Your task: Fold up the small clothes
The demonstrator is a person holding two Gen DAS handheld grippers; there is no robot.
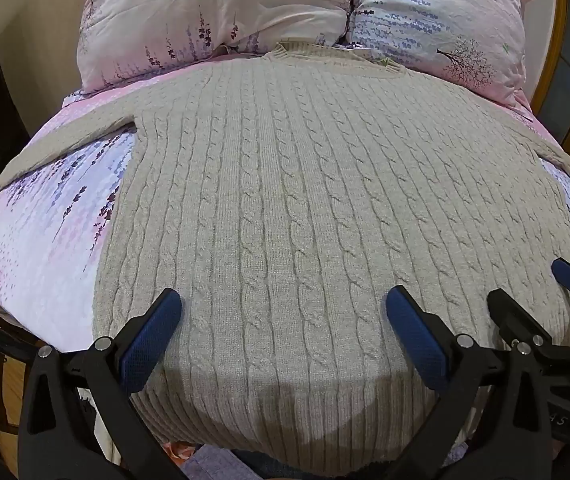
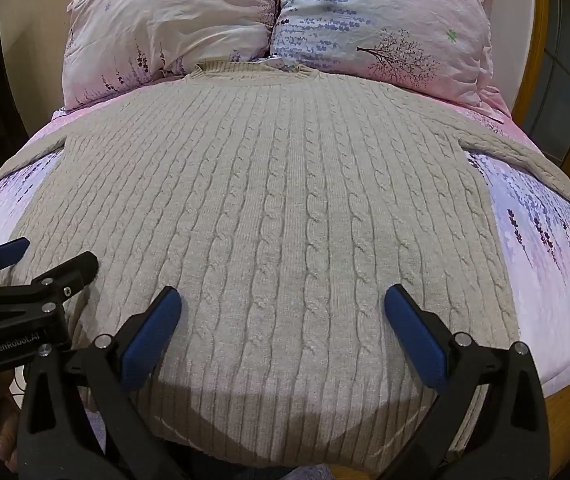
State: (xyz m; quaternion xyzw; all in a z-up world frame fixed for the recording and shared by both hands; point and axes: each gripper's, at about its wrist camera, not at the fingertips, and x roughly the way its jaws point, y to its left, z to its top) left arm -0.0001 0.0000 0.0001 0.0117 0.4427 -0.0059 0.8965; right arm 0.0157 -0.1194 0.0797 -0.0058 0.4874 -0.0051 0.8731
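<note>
A beige cable-knit sweater point(image 1: 285, 200) lies flat on the bed, collar toward the pillows, hem hanging over the near edge; it also shows in the right wrist view point(image 2: 285, 208). Its sleeves spread out to both sides. My left gripper point(image 1: 283, 312) is open and empty, hovering over the hem's left half. My right gripper point(image 2: 283, 312) is open and empty over the hem's right half. The right gripper also shows at the right edge of the left wrist view point(image 1: 541, 288), and the left gripper at the left edge of the right wrist view point(image 2: 45, 256).
The bed has a pink and lavender floral sheet point(image 1: 45, 232). Two matching pillows point(image 1: 213, 12) point(image 1: 445, 20) stand at the head, just beyond the collar. A wooden bed frame point(image 2: 533, 60) runs along the right side.
</note>
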